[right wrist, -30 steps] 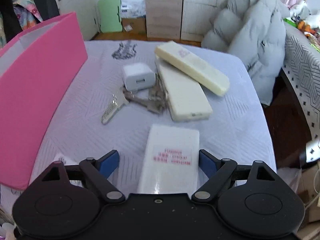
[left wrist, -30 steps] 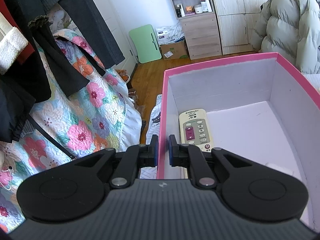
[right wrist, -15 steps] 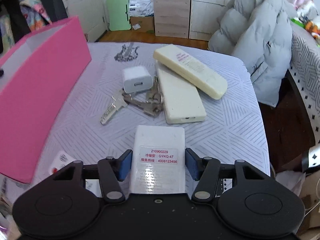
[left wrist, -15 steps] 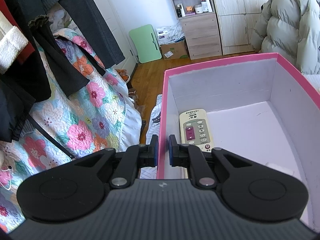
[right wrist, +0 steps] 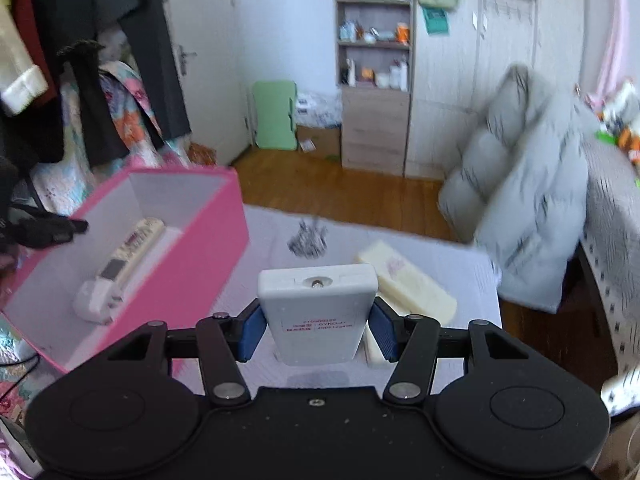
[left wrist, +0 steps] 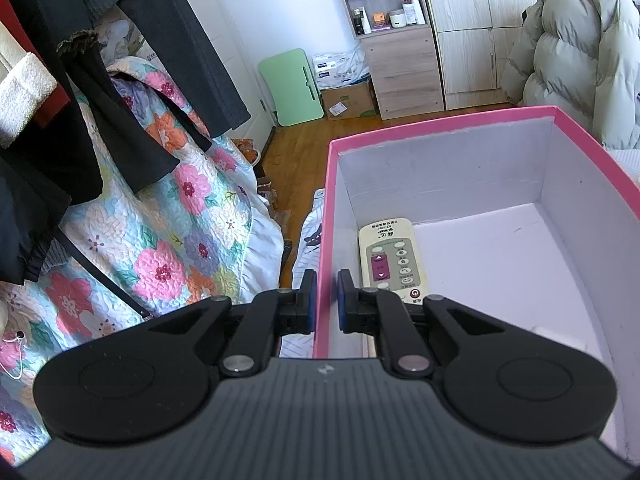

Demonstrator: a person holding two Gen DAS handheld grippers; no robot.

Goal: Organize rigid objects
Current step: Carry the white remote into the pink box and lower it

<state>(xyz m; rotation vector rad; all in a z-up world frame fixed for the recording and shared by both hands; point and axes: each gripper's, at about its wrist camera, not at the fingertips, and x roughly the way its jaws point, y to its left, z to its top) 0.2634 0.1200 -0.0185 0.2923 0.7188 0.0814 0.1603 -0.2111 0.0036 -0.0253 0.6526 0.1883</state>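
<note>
My left gripper (left wrist: 327, 300) is shut on the left wall of the pink box (left wrist: 440, 128). A cream remote (left wrist: 391, 261) lies inside along that wall. My right gripper (right wrist: 318, 334) is shut on a white flat device (right wrist: 318, 312) with a red-printed label and holds it lifted above the table. In the right wrist view the pink box (right wrist: 200, 248) stands to the left, with the remote (right wrist: 128, 252) and a small white charger (right wrist: 94, 300) inside. Two cream remotes (right wrist: 408, 284) lie on the table behind the held device.
The table has a pale patterned cloth (right wrist: 460, 264). A grey puffer jacket (right wrist: 528, 216) hangs over a chair at the right. Hanging clothes (left wrist: 80, 100) and a floral quilt (left wrist: 168, 220) are at the left. A wooden shelf unit (right wrist: 376, 80) stands at the back.
My right gripper closed on the white device and lifted it off the table, tilting upward. The left gripper has not moved.
</note>
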